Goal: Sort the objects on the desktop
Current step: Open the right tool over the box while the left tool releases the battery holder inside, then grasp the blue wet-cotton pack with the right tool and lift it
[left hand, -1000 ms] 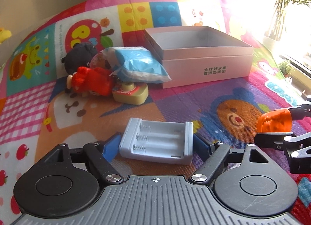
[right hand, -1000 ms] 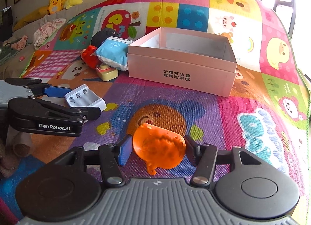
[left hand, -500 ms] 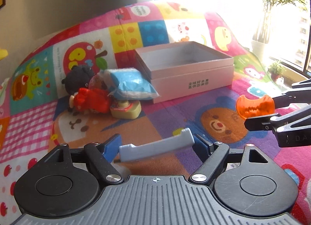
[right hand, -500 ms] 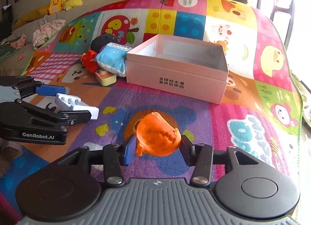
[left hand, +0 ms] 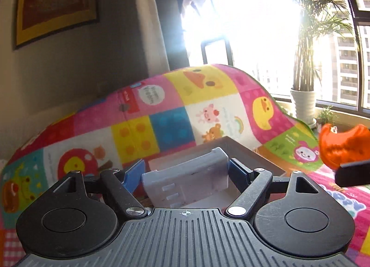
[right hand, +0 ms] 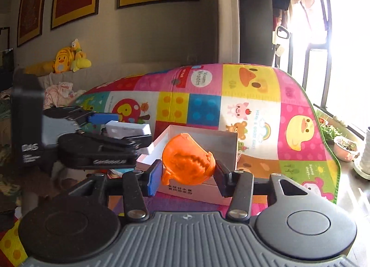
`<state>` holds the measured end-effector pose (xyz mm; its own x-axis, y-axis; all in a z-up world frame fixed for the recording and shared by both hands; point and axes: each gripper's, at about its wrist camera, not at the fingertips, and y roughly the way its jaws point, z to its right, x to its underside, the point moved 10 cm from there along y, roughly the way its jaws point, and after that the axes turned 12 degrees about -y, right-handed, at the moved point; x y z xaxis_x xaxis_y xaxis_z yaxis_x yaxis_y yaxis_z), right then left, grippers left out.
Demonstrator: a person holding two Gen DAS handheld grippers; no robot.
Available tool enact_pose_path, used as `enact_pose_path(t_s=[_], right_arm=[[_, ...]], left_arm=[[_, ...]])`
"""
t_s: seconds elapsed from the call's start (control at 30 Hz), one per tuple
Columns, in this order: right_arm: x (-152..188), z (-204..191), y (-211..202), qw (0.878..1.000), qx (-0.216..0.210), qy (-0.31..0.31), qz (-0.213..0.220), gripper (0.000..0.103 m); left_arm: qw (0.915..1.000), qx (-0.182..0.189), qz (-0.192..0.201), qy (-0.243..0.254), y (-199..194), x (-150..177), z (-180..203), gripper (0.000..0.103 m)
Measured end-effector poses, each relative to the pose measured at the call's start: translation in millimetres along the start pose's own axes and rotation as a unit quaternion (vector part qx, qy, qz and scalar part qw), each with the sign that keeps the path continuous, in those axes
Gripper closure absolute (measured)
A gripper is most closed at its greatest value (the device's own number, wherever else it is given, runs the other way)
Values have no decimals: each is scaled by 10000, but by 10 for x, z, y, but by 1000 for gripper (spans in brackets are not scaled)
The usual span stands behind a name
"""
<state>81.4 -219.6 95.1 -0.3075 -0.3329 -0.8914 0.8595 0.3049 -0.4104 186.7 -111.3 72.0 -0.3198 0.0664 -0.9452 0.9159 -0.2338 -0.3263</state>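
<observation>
My left gripper point(left hand: 186, 172) is shut on a grey battery charger point(left hand: 185, 181), held tilted in the air just in front of the open pink box point(left hand: 251, 155). In the right wrist view the same charger point(right hand: 127, 129) hangs at the box's left edge, between the left gripper's fingers point(right hand: 104, 118). My right gripper point(right hand: 188, 174) is shut on an orange plastic toy point(right hand: 187, 163), lifted in front of the pink box point(right hand: 208, 194). That orange toy point(left hand: 342, 147) also shows at the right edge of the left wrist view.
A colourful play mat point(right hand: 254, 105) lies under everything and curves up behind the box. A blue packet point(right hand: 120, 171) peeks out below the left gripper. Yellow plush toys point(right hand: 69, 59) sit by the wall. Potted plants point(left hand: 303, 103) stand along the window.
Both grippers have risen off the mat with the charger and the orange toy, toward the box. The right jaws narrowed onto the toy. The charger tipped from flat to tilted.
</observation>
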Motion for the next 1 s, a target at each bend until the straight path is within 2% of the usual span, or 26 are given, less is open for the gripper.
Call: enact_pose_path(t_s=[0.07,0.1,0.13,0.17,0.37,0.53,0.67,0.7,0.77,0.8,0.9,1.0], right_arm=[[38,24,23,9999,62,-35,-88,55],[60,34,39,9999,84,-44,-135,55],[97,47,47,9998,109,-51,-188,55],[126,66,63,9996,130,-50,-237,55],[214,161,301,9988,196,41,-447,55],[90,145,859,9983,122,-65,-573,55],[-168,244,1381,9969,438,-359,-539,54],[-232,284,1490,9968,480,-347,-537,53],[-318,341,1644,9962,582,-248,-597,43],[-340,333,1677,9960,622,-206,-610,42],[-338,52,1637,9974,306,-333,-562,37],[-271,-461,1507,9943,19,-994,-395,34]], left_arm=[[10000,13,-21,-18,229,11,39,19],[10000,43,-21,-25,309,32,53,16],[10000,69,-55,-15,365,67,58,8],[9999,63,-97,-26,389,108,45,5],[9975,-2,-507,-499,90,470,-233,3],[9915,-305,-915,-875,-288,905,-552,1],[9846,-749,-1220,-1003,-506,1241,-864,1],[9830,-832,-1262,-1042,-543,1295,-935,1],[9796,-1043,-1289,-1136,-626,1382,-1102,1],[9779,-1169,-1271,-1178,-663,1409,-1183,1],[9726,-1499,-1178,-1333,-718,1469,-1389,0],[9623,-1557,-1145,-1912,-719,1486,-1558,0]])
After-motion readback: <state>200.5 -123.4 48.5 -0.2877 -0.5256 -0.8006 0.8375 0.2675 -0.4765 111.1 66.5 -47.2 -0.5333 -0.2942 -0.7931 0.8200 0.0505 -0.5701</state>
